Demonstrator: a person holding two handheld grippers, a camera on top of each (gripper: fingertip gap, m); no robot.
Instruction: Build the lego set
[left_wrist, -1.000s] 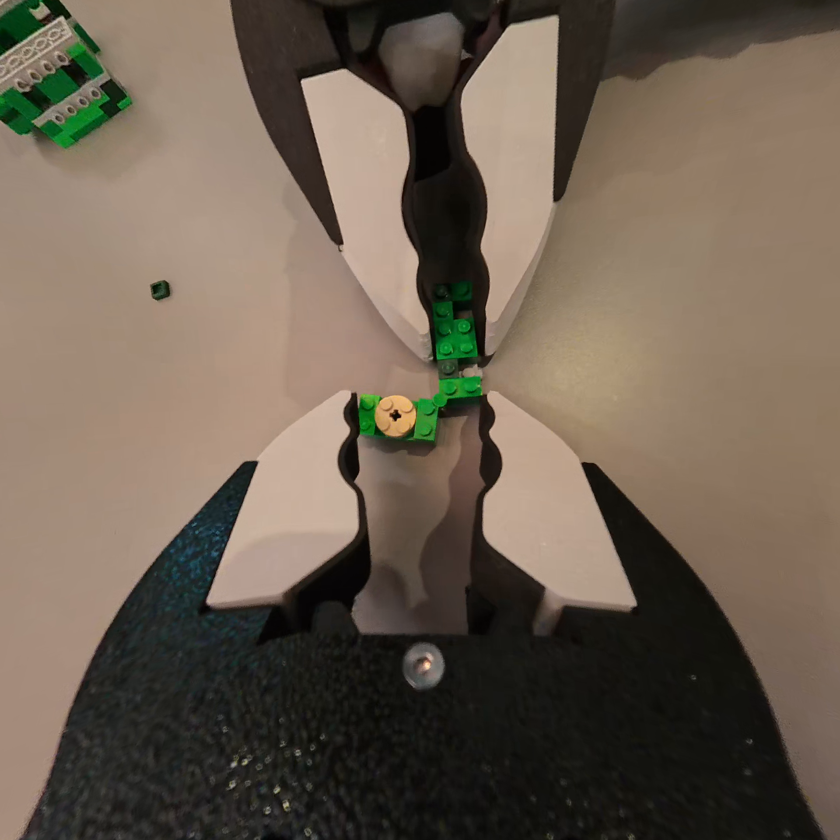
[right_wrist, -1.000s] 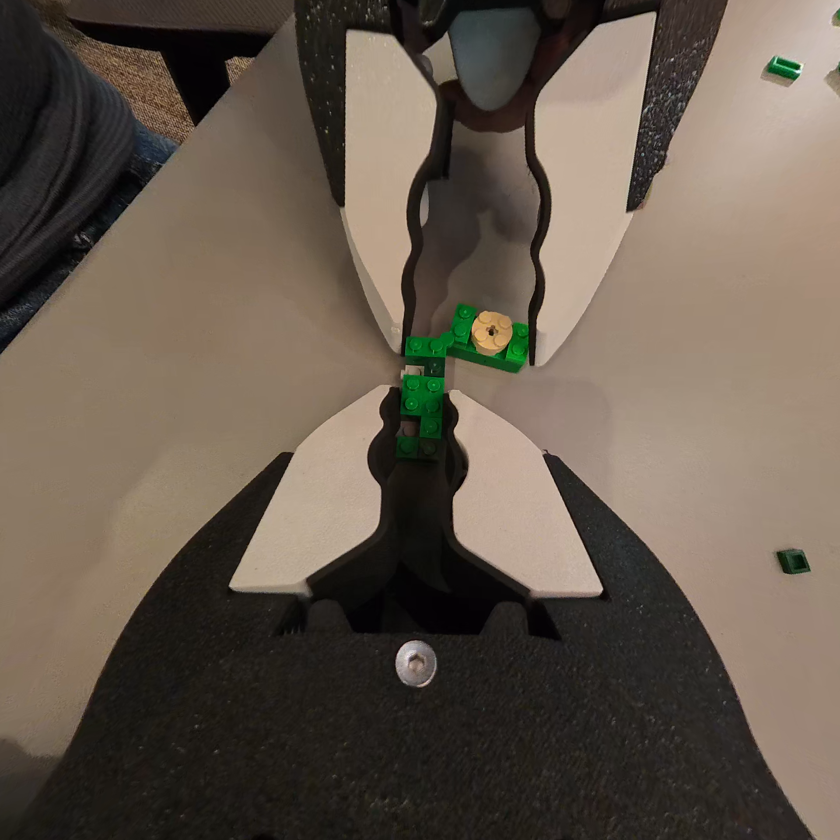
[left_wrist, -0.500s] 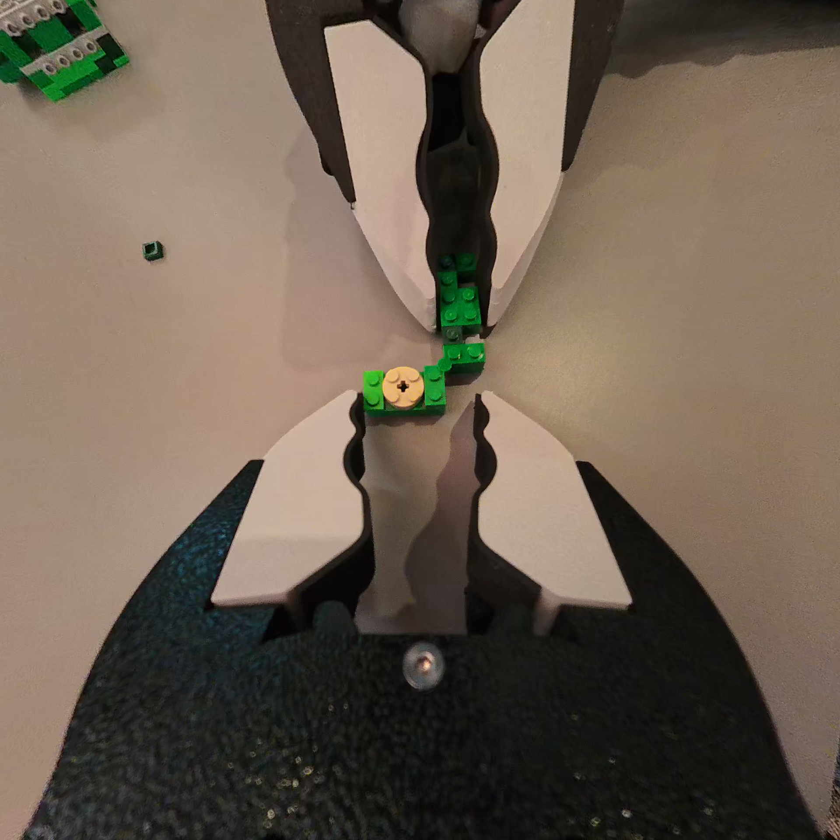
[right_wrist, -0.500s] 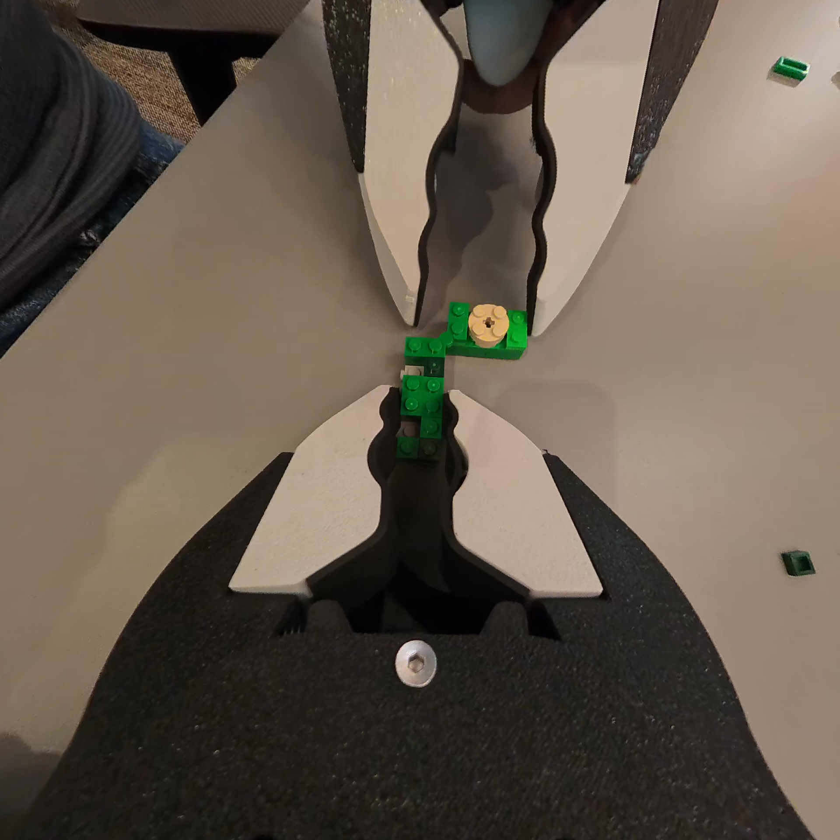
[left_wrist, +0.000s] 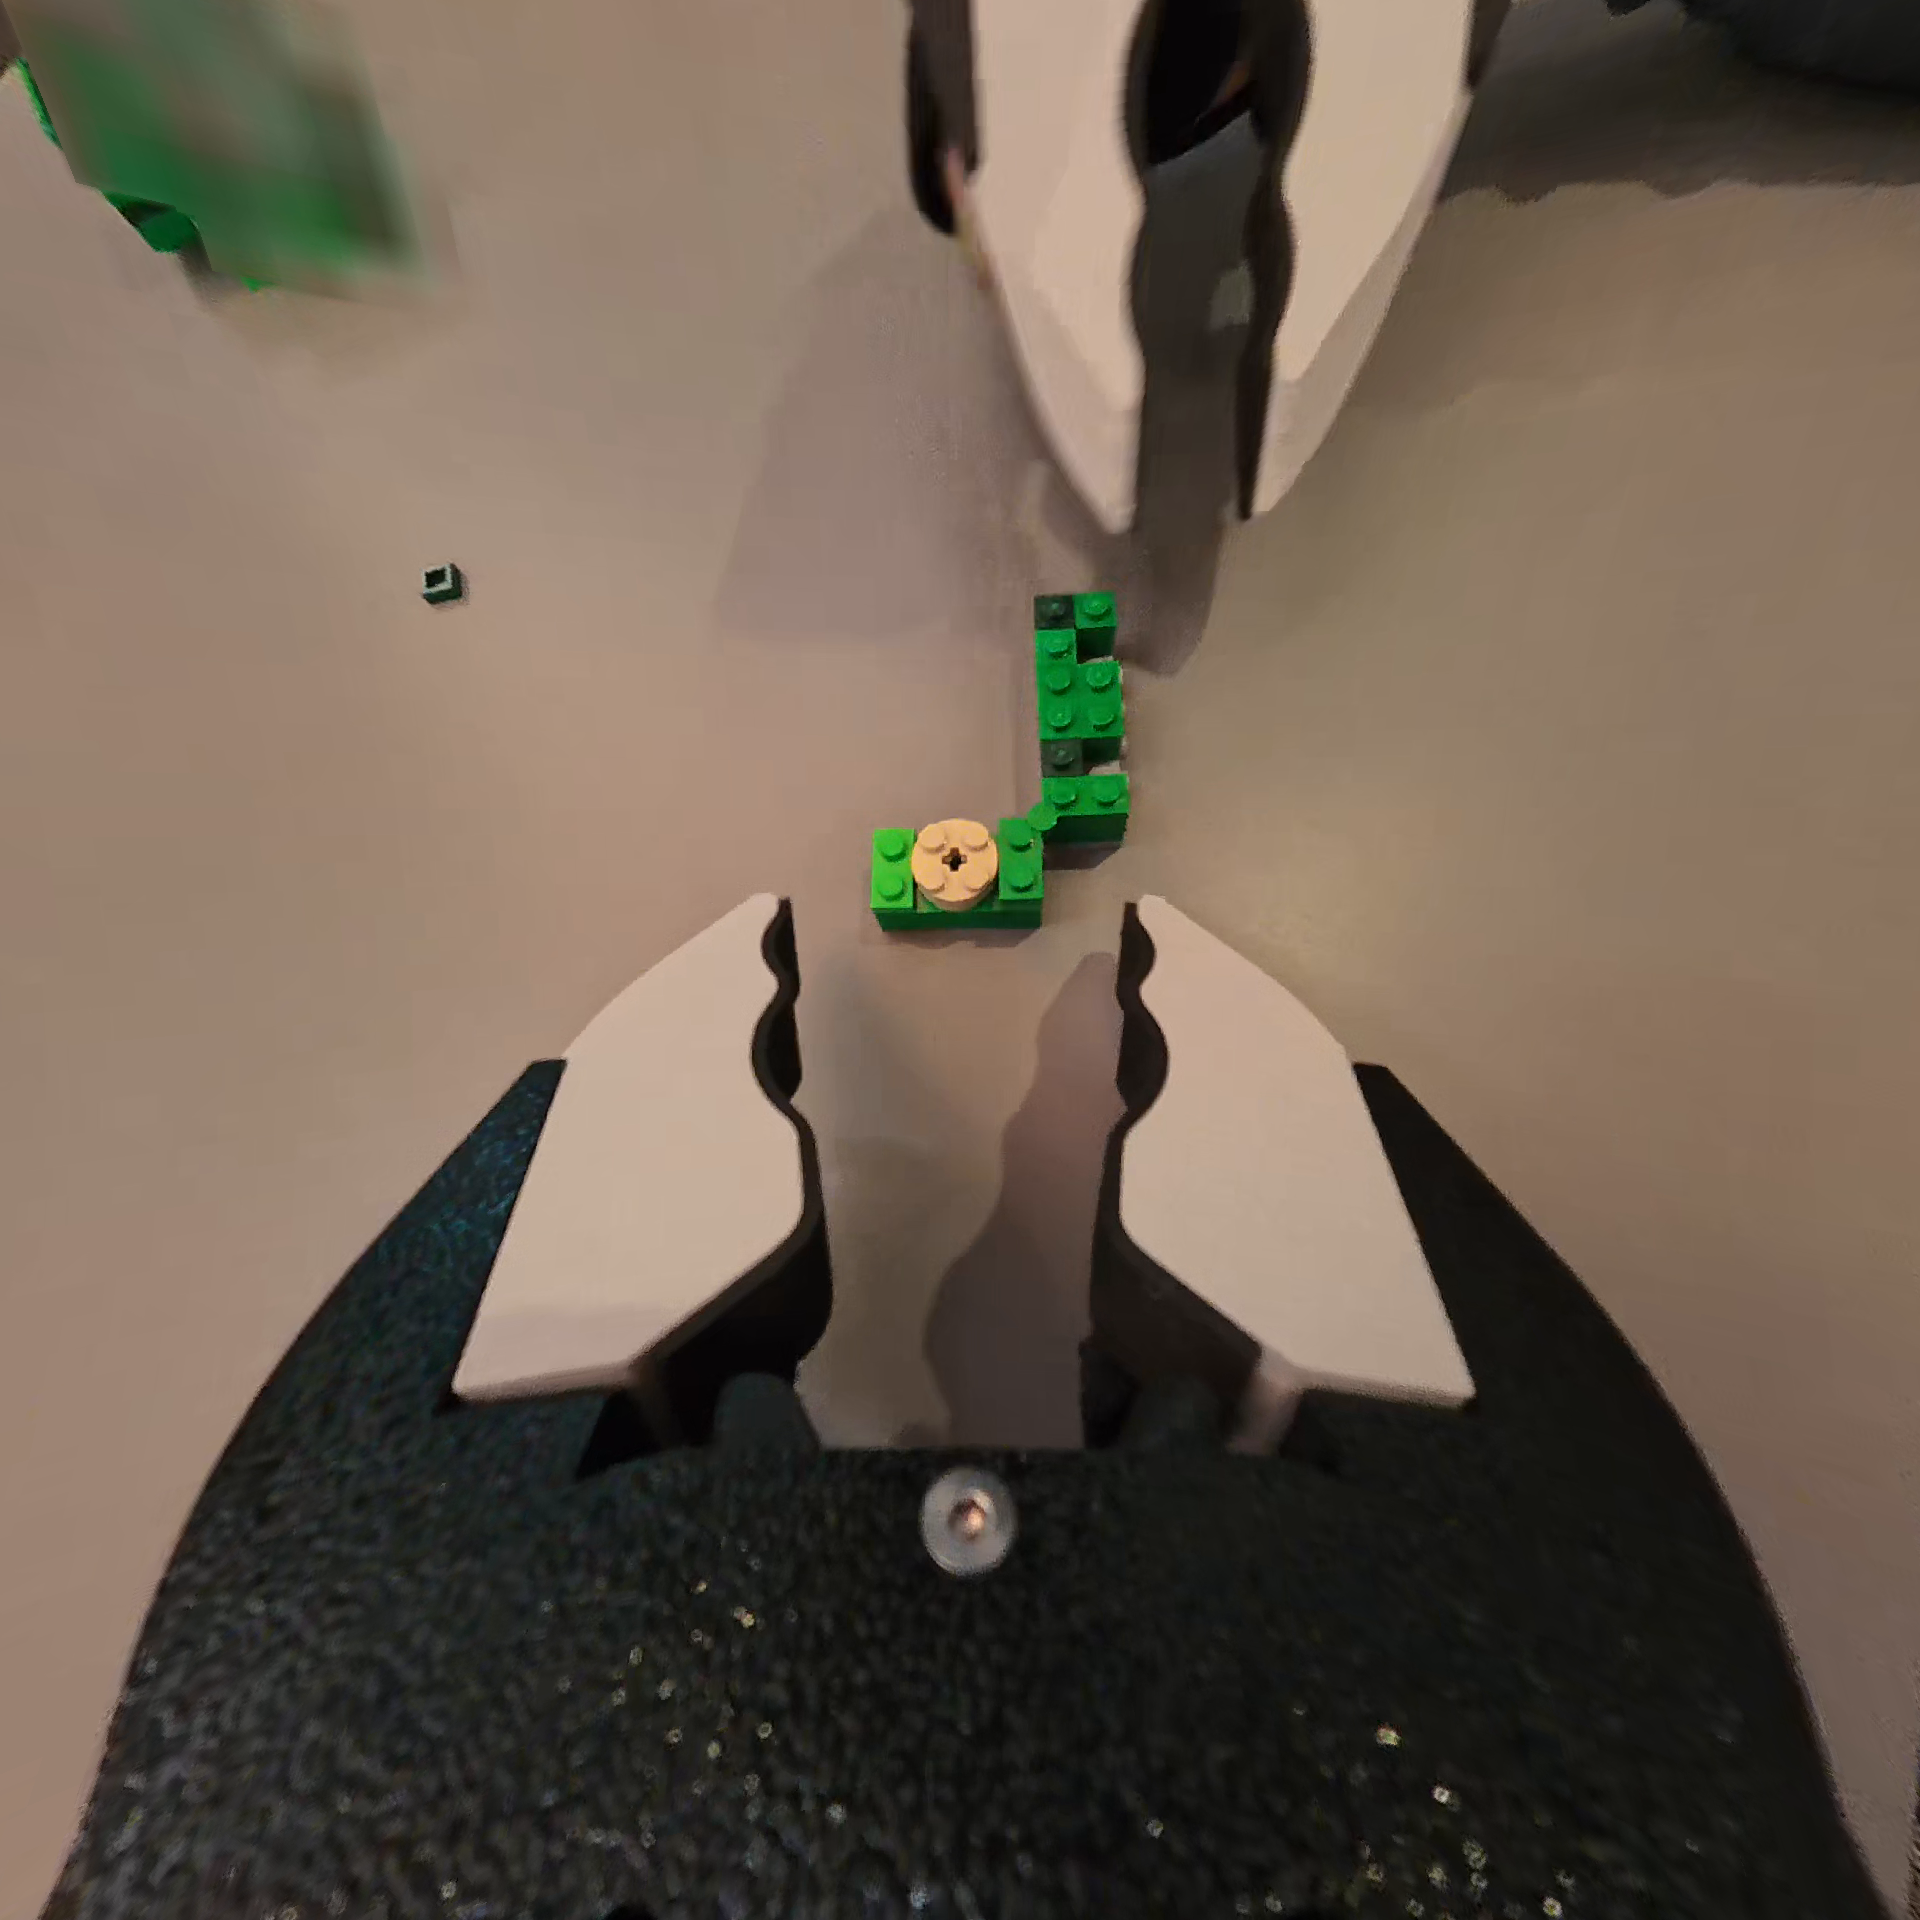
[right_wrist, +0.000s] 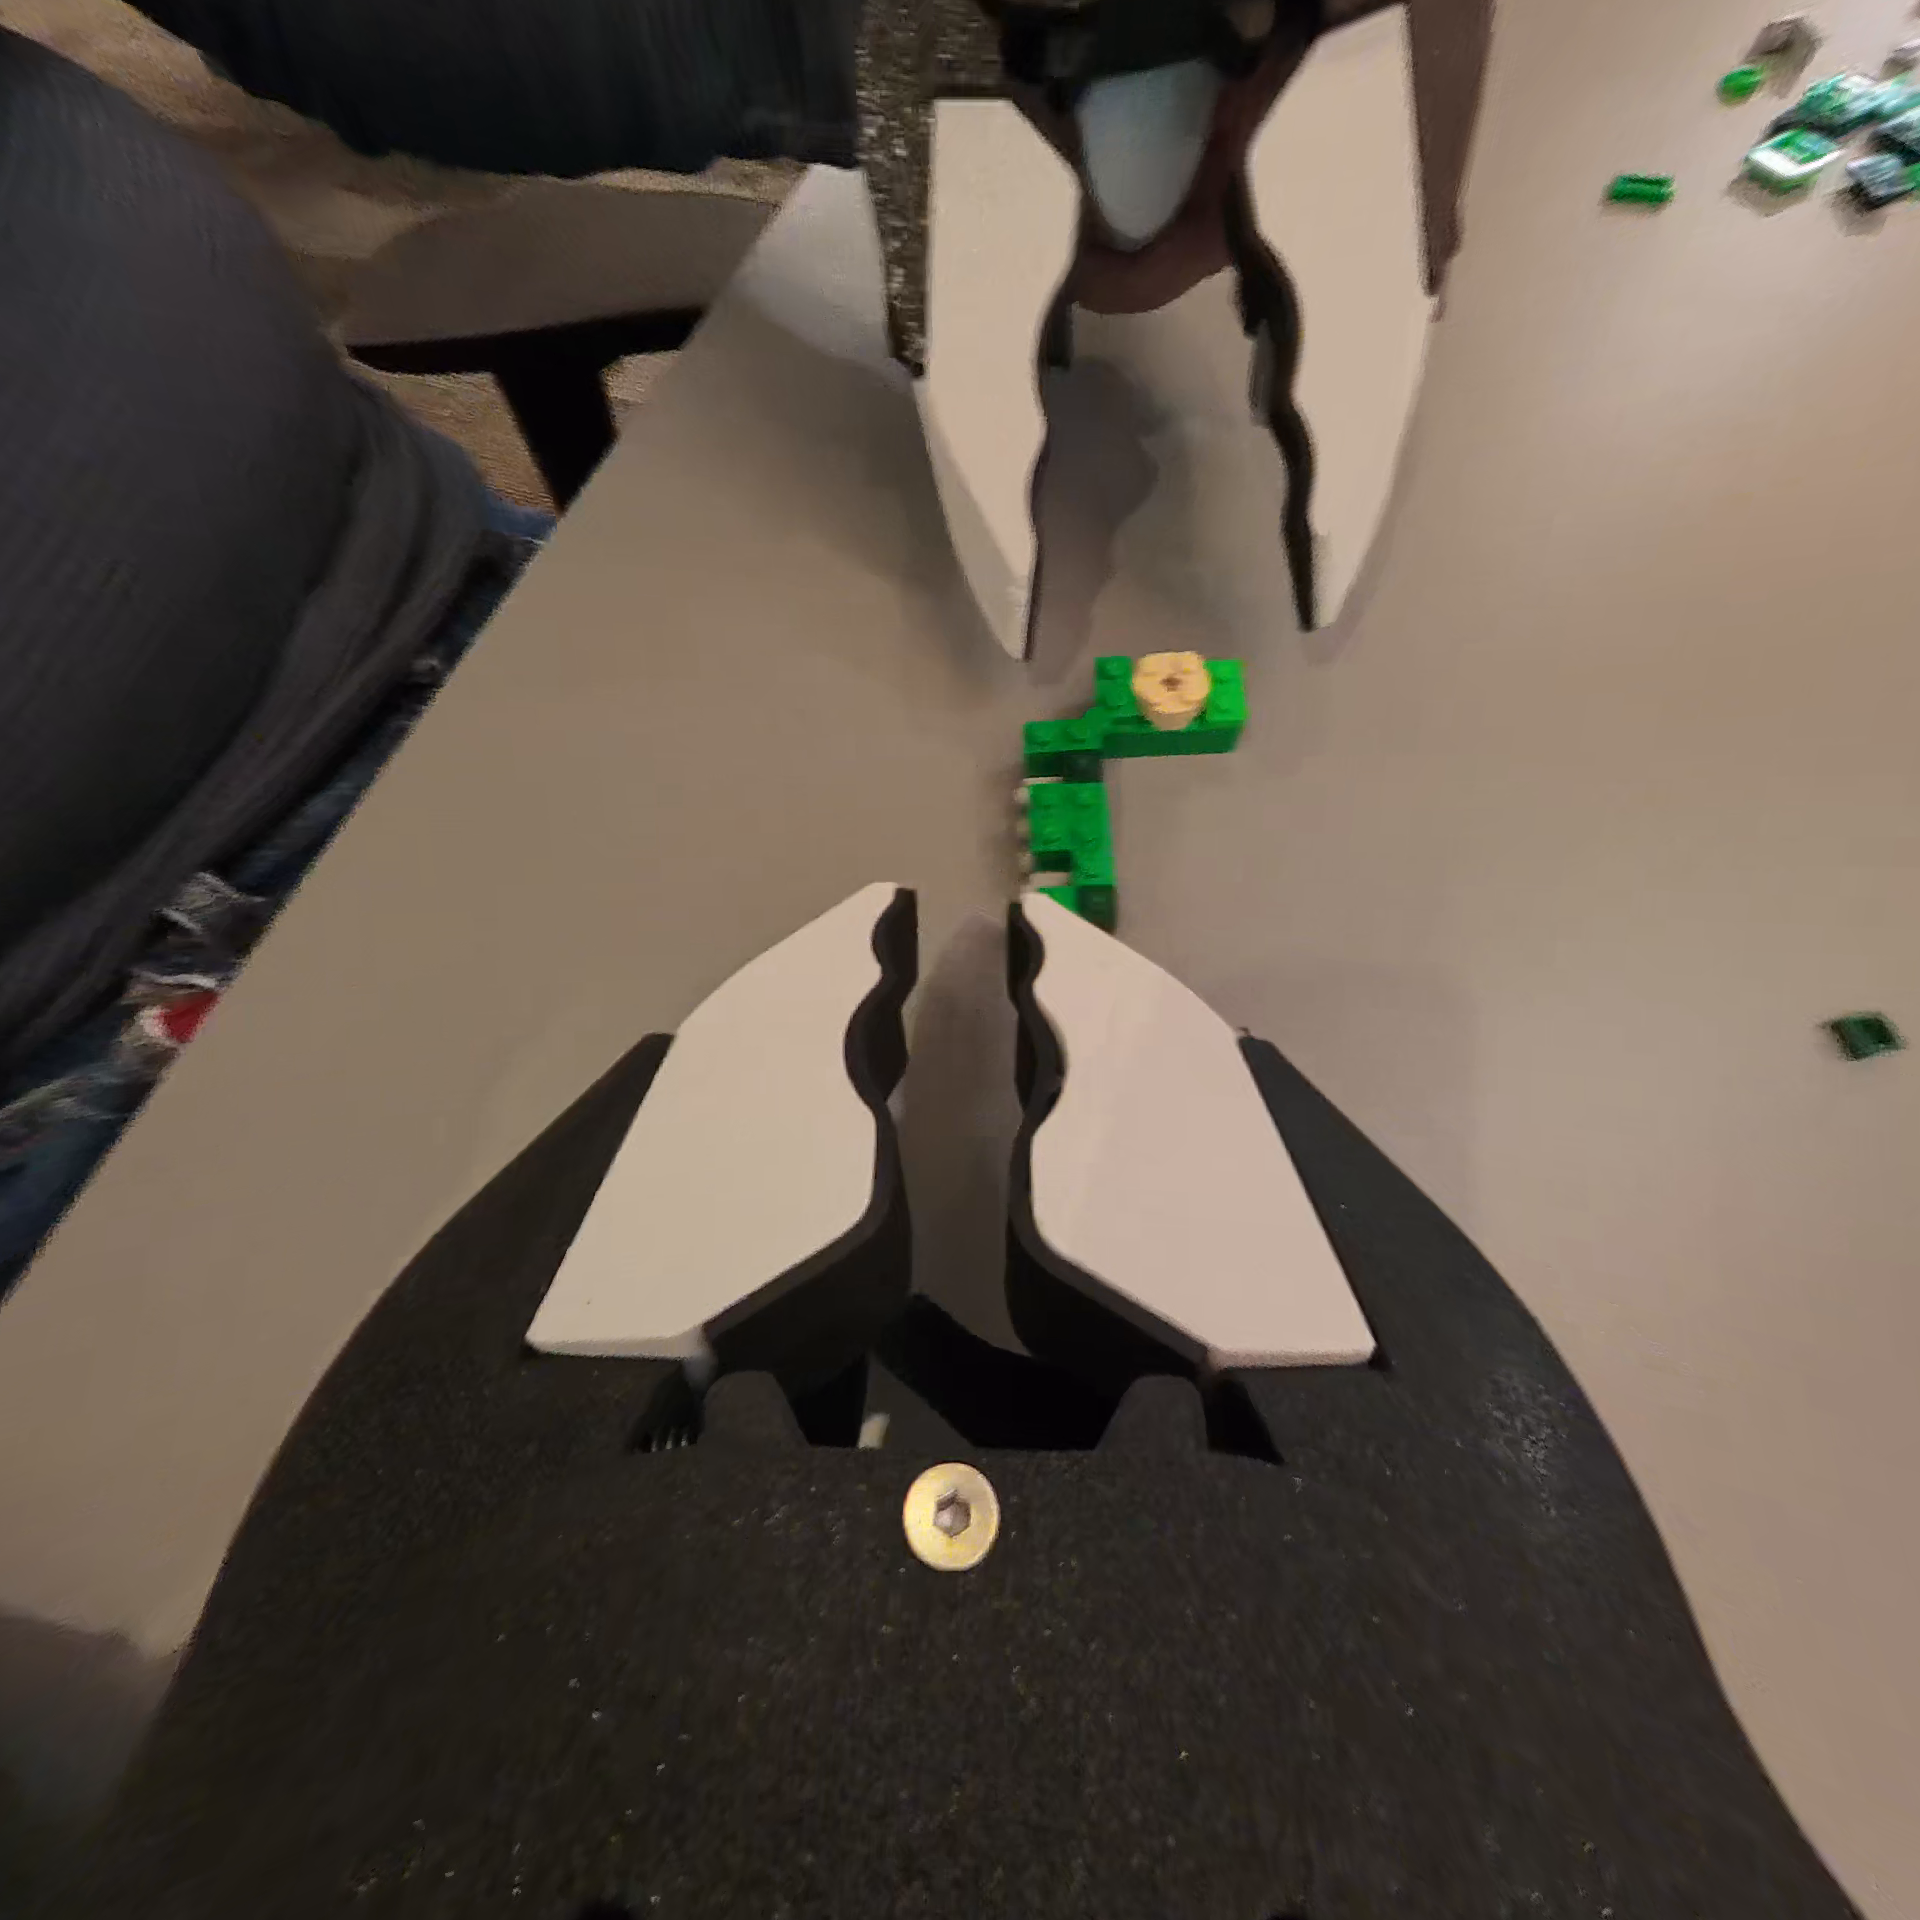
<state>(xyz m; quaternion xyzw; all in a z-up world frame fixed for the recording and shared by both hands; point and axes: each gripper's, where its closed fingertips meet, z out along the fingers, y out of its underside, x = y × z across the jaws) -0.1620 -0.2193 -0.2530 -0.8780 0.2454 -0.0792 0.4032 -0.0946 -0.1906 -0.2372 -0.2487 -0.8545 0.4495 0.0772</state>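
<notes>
A small green lego assembly (left_wrist: 1081, 717) lies on the beige table, L-shaped, with a tan round piece (left_wrist: 954, 860) on its near end. My left gripper (left_wrist: 956, 909) is open and empty, its tips just short of the tan piece. My right gripper (left_wrist: 1190, 514) is opposite it, a short way beyond the far end of the assembly. In the right wrist view the assembly (right_wrist: 1070, 821) lies just ahead and slightly right of my right gripper (right_wrist: 964, 899), which is narrowly open and holds nothing. The left gripper (right_wrist: 1169, 636) shows beyond the tan piece (right_wrist: 1169, 686).
A tiny dark green piece (left_wrist: 442, 584) lies loose to the left and also shows in the right wrist view (right_wrist: 1863, 1036). A blurred green build (left_wrist: 229, 156) sits far left. Several loose green pieces (right_wrist: 1849, 145) lie far right. A person's clothed leg (right_wrist: 156, 520) is beside the table edge. The grippers' ends are close to 8 centimeters from one another. My left gripper's tips are some 12 centimeters from the tiny dark green piece (left_wrist: 442, 584). It is also in sight in the right wrist view (right_wrist: 1855, 1043).
My right gripper let go of the green assembly and drew back from it. My left gripper also drew back slightly. The assembly now lies free on the table.
</notes>
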